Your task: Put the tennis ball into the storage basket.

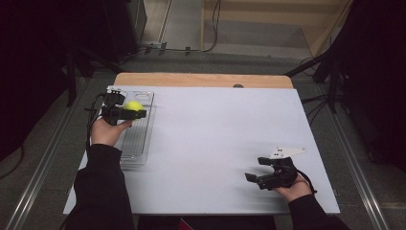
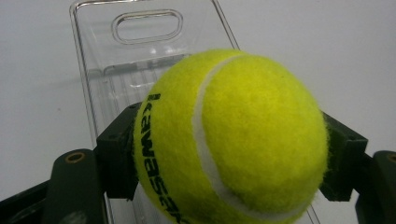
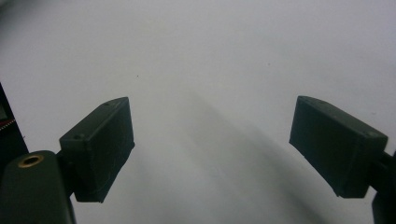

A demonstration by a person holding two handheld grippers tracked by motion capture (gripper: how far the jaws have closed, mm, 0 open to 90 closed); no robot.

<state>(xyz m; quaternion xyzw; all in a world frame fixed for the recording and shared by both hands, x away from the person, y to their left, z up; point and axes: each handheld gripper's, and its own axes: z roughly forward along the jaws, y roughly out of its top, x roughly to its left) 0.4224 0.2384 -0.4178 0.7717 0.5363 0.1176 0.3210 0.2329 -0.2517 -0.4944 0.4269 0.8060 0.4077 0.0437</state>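
**Tennis ball clamped over the clear tray**

From where I stand, the left gripper (image 1: 136, 114) has its jaws squeezed onto a yellow tennis ball (image 2: 231, 140), holding it just above the clear plastic tray (image 1: 143, 139) at about nine o'clock on the white table (image 1: 215, 143). The tray's handle slot sits beyond the ball, toward twelve. Over at about four o'clock, the right gripper (image 1: 253, 178) rests low near the table's front edge, jaws spread wide with only bare tabletop between them.
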